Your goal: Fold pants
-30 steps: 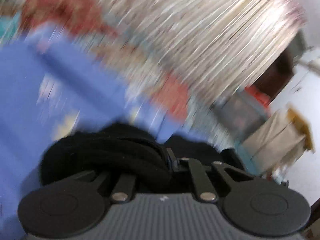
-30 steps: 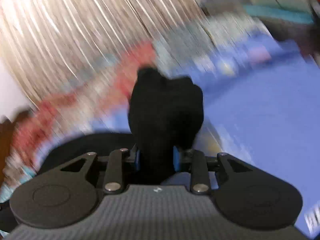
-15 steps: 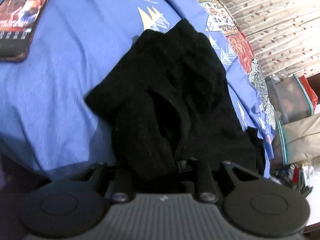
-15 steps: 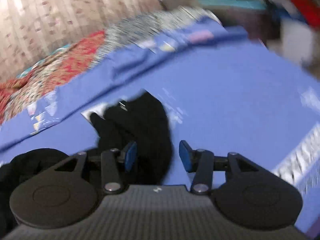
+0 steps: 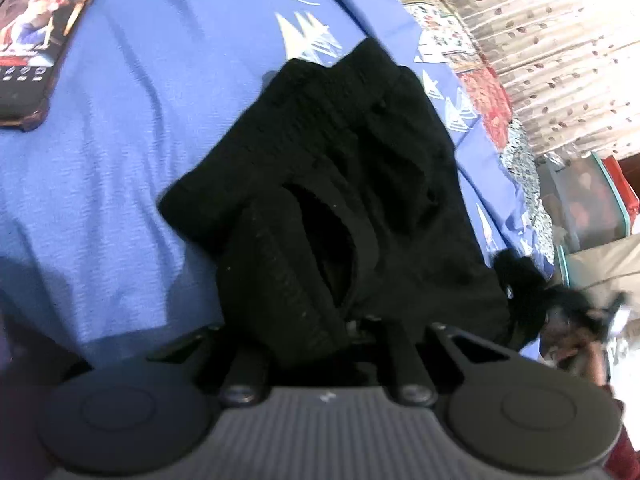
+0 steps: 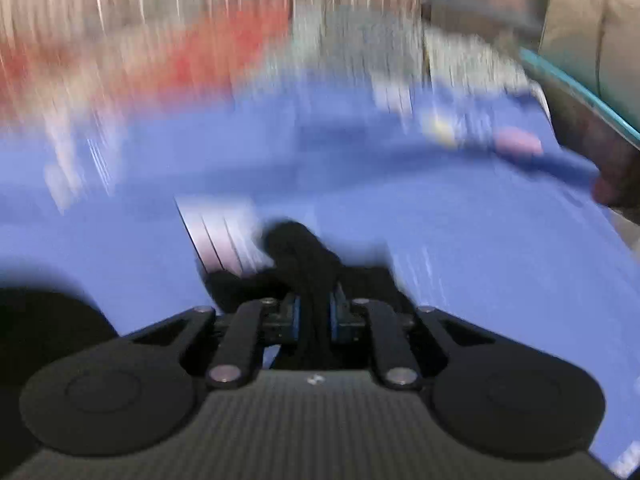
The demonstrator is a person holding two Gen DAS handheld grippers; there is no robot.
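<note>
Black pants lie bunched on the blue bedsheet, stretching away from my left gripper. Its jaws are closing on the near edge of the cloth, and a thick fold covers the left finger. In the blurred right wrist view, my right gripper has its blue pads pressed on a narrow bunch of the black pants; its jaws are still closing. That bunch rises just above the blue bedsheet.
A dark phone or tablet lies on the sheet at the far left. A patterned red quilt and a leaf-print curtain line the bed's far side. Storage bins stand off the right edge.
The left gripper came down and steadied with the pants spread on the bed. The right gripper's jaws stood apart around the cloth, then closed on it while swinging sideways.
</note>
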